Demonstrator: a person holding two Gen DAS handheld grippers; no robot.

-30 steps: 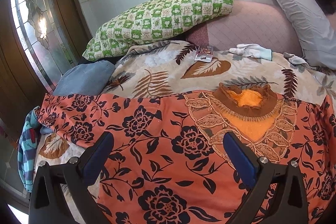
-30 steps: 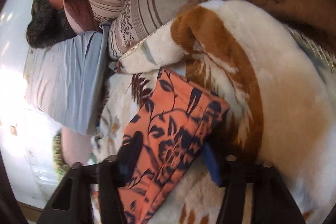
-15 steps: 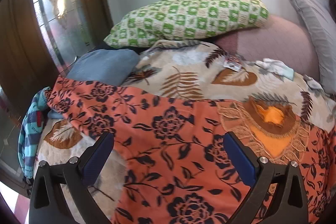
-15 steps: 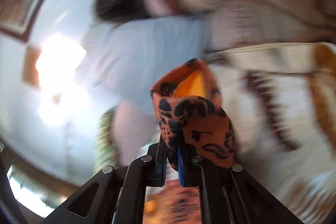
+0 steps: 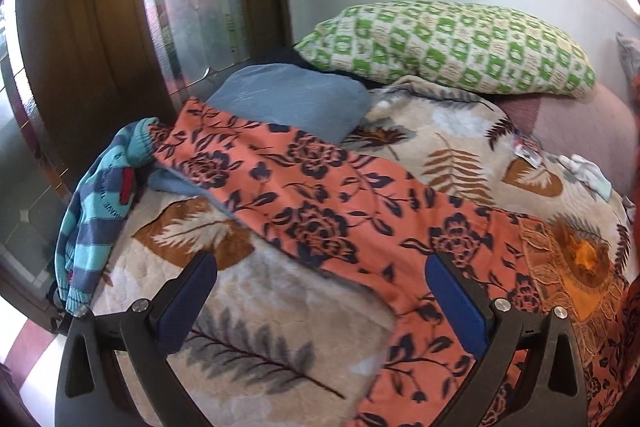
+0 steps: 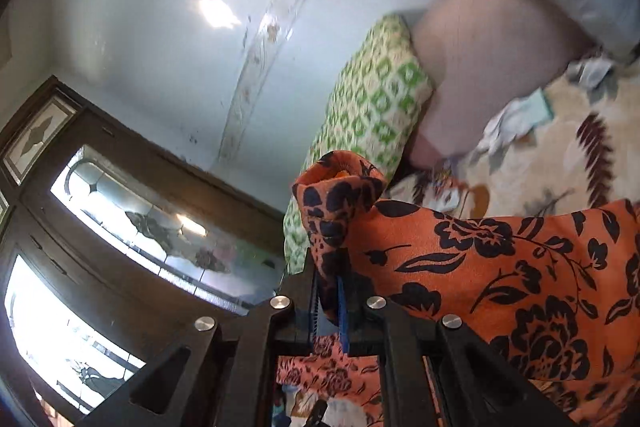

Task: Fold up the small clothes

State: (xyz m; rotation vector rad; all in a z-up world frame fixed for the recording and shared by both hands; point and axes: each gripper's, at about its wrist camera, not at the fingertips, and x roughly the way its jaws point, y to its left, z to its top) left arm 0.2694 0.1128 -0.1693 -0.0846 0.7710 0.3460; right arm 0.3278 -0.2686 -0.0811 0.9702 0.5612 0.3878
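Across the plush leaf-print blanket sprawls a thin orange floral garment, rumpled. Right gripper pinches its bunched sleeve; left gripper gapes wide, holding nothing.

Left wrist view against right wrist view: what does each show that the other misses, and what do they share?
Only the left wrist view shows the open left hand-held gripper, the blue folded cloth and the striped knit garment. Only the right wrist view shows the right hand-held gripper shut on a bunched end of the orange floral garment, lifted off the bed. Both show that garment, the green checked pillow and the leaf-print blanket.
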